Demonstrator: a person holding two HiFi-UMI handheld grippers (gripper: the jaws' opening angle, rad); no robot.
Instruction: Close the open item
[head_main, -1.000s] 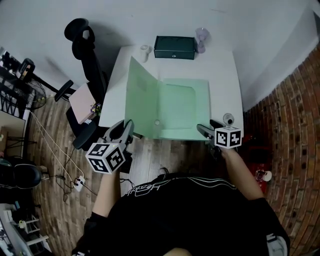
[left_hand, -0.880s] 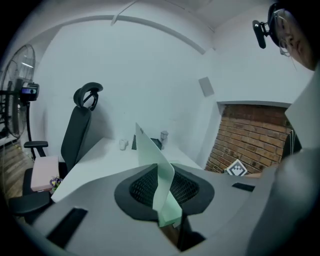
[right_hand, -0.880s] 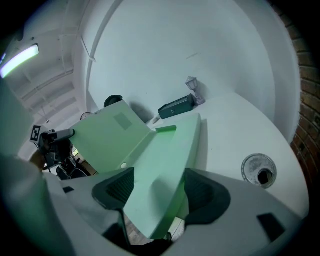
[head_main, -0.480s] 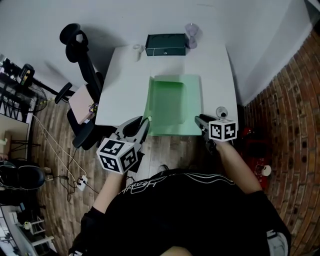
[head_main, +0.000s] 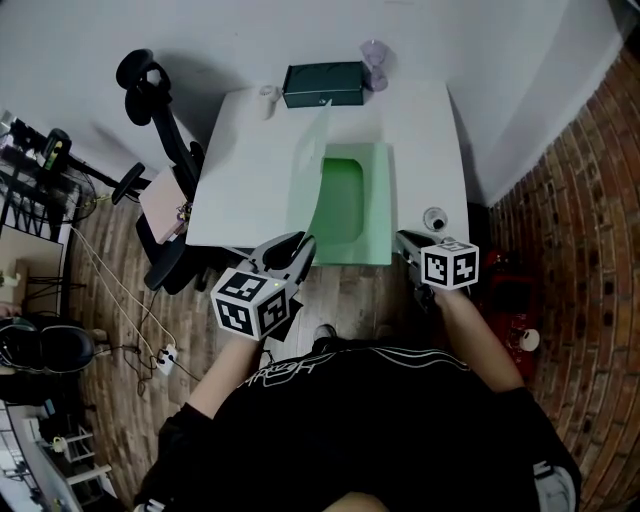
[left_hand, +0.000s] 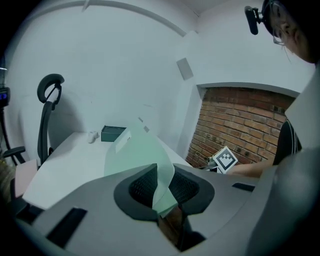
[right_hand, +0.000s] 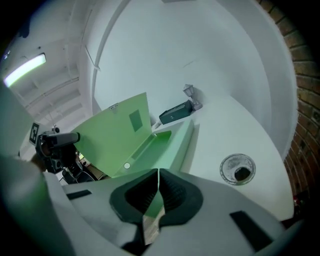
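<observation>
A black office chair (head_main: 160, 100) stands at the left of the white table (head_main: 240, 170). At the table's near edge the left gripper (head_main: 300, 240) is nearly shut, its jaws pinching the near corner of the cover (head_main: 312, 165) of the green folder (head_main: 357, 205). In the left gripper view the thin green sheet runs up from between the pads (left_hand: 145, 187) and curves away above them. The cover stands raised on edge, roughly upright over the folder's left side, its free end towards the far wall.

The folder's lower half lies flat on the table, centre-right, its near edge along the table's front. Behind it, against the wall, sits a dark green box (head_main: 322, 84).

The right gripper (head_main: 405, 240) is at the folder's near right corner. Its jaws have just been closing and now meet, with the green edge showing between the pads (right_hand: 170, 192) – a pinch on the bottom sheet. Just beyond it a small round glass (head_main: 434, 218) stands on the table, and a brick wall (head_main: 570, 200) rises at the right.
</observation>
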